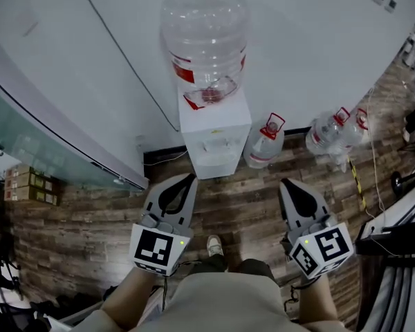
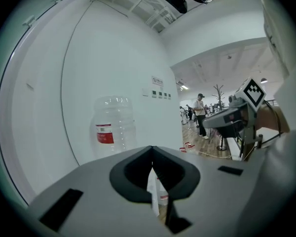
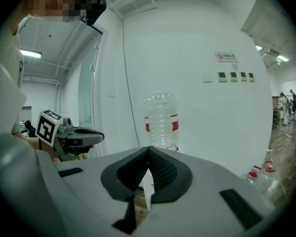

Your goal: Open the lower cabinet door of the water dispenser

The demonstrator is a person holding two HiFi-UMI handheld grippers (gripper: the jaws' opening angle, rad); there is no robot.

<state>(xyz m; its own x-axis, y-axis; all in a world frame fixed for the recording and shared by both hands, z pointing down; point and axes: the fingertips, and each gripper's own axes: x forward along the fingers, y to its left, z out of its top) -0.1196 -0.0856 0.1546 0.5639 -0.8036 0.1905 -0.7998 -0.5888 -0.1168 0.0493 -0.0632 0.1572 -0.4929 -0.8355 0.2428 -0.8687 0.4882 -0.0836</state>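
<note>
The water dispenser stands on the wood floor with its back to the white wall, straight ahead of me and well apart from both tools. Its long axis runs upright, with an empty-looking bottle upended on top, and its front faces me. The lower cabinet door is on that front, but from above it is so foreshortened that I cannot make out a handle or edge.

I judge this to be the approach, with nothing touched yet. My left tool and right tool are held out side by side and aimed at the dispenser, both with jaws closed together on nothing.

Next I would need to get low, part one tool's jaws and find the door's free edge or pull before swinging it out. Spare bottles lie just beside the dispenser, on the right tool's side, so I must keep clear of them.
</note>
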